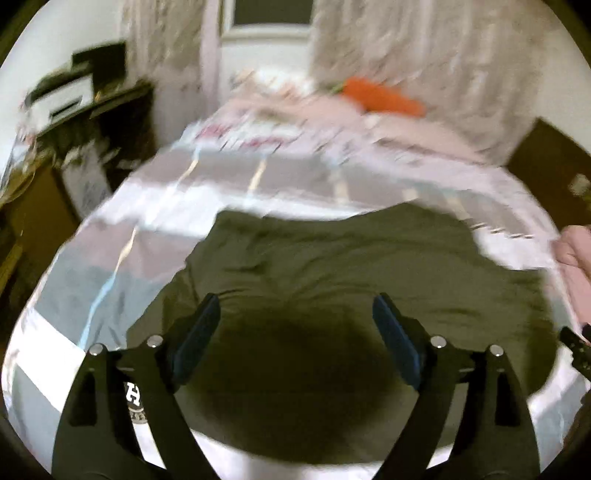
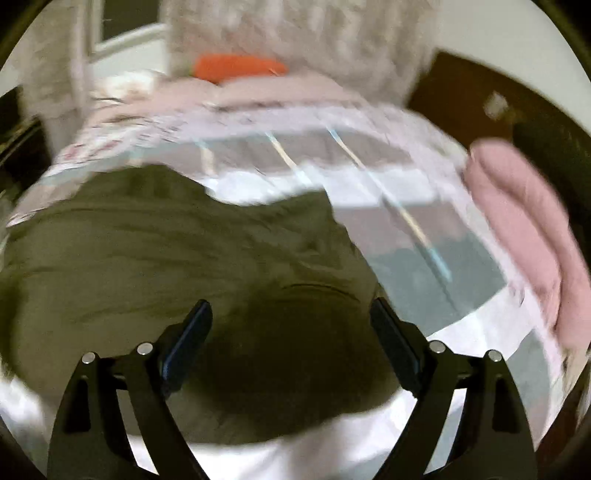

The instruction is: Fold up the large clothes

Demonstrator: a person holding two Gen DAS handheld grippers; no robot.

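1. Both grippers stand wide apart with nothing between the pads: the left gripper [image 1: 295,306] and the right gripper [image 2: 290,312] each hover above the olive-green garment [image 1: 332,266], clear of the cloth.
2. That olive-green garment [image 2: 166,251] lies spread on the bed, wrinkled, near the front edge. Its long axis runs from side to side across both views. Blur hides which end is collar or hem.
3. A dark shadow falls on the garment directly below each pair of fingers.
4. Readable writing is scarce: a white letter "H" shows on the left gripper's left arm [image 1: 133,397], with smaller marks below it too blurred to read.
5. Under the garment is the striped bedsheet [image 1: 122,251], in white, grey and pale blue bands with thin light lines.
6. A folded pink cloth [image 2: 517,221] lies on the bed's right side, apart from the garment.
7. Farther back, an orange plush toy [image 1: 380,98] rests on pinkish bedding at the head of the bed.
8. Behind it hang pale patterned curtains [image 2: 295,33]; dark furniture [image 1: 110,110] stands to the left of the bed.
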